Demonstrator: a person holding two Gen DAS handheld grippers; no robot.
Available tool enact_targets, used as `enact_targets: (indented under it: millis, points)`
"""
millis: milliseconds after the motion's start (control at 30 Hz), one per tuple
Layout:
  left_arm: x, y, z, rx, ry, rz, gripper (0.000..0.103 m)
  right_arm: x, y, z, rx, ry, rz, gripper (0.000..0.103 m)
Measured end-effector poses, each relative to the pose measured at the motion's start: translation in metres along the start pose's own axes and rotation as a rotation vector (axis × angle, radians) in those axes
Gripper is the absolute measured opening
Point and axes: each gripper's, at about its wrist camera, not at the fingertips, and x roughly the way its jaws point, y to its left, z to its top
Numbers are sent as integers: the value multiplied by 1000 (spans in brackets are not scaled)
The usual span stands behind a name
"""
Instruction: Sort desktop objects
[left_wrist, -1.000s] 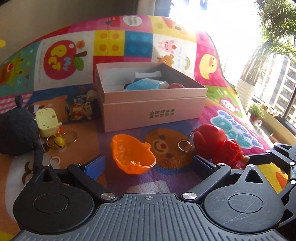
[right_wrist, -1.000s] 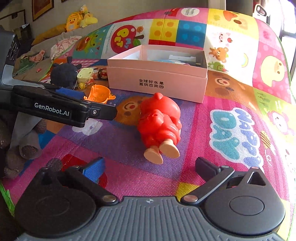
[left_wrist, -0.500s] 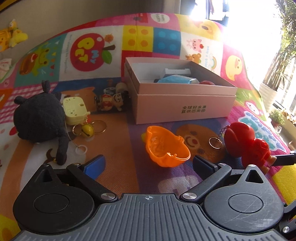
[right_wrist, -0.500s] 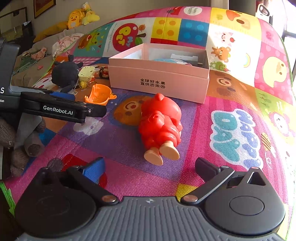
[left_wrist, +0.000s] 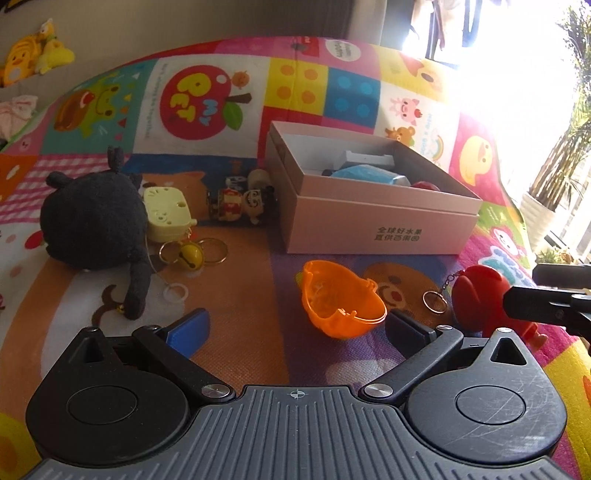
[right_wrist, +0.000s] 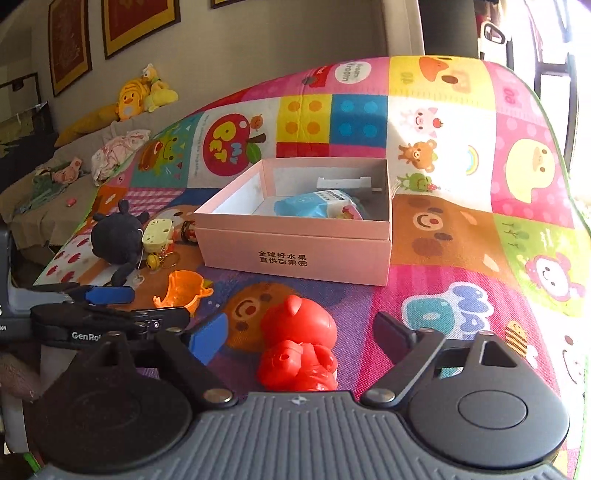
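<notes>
A red toy figure (right_wrist: 297, 350) with a keyring lies on the colourful mat between the fingers of my right gripper (right_wrist: 299, 338). The jaws are closing, and a gap still shows on each side of the toy. The same red toy (left_wrist: 476, 299) shows at the right of the left wrist view, partly behind the right gripper's finger (left_wrist: 546, 306). My left gripper (left_wrist: 295, 328) is open, and an orange plastic shell (left_wrist: 340, 306) lies just ahead, close to its right finger. The open pink box (right_wrist: 295, 251) holds a blue packet (right_wrist: 314, 205).
Left of the box lie a black plush (left_wrist: 92, 221), a pale yellow block toy (left_wrist: 168, 214), a bell on keyrings (left_wrist: 190, 256), small figurines (left_wrist: 240, 199) and a white ring (left_wrist: 175, 293). A sofa with plush toys (right_wrist: 136, 96) stands behind the mat.
The right gripper's fingers have drawn closer together around the red toy, and its view now looks down into the box. The left wrist view has swung left, bringing the black plush fully in.
</notes>
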Motion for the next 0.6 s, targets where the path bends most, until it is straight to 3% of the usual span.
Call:
enact_targets:
  millis: [67, 133, 233, 533, 600]
  points:
    - [-3, 6, 0, -27, -11, 6, 103, 8, -12, 5, 80, 39, 20, 54]
    - [-5, 11, 0, -47, -6, -1, 103, 13, -25, 5, 171, 66, 52, 53]
    - [-7, 15, 0, -75, -16, -12, 103, 13, -29, 0, 200, 79, 85, 53]
    - [-8, 21, 0, -109, -27, -6, 103, -10, 41, -14, -119, 36, 245, 52]
    - [-9, 23, 0, -113, -27, 2, 103, -18, 49, -16, -162, 23, 283, 56]
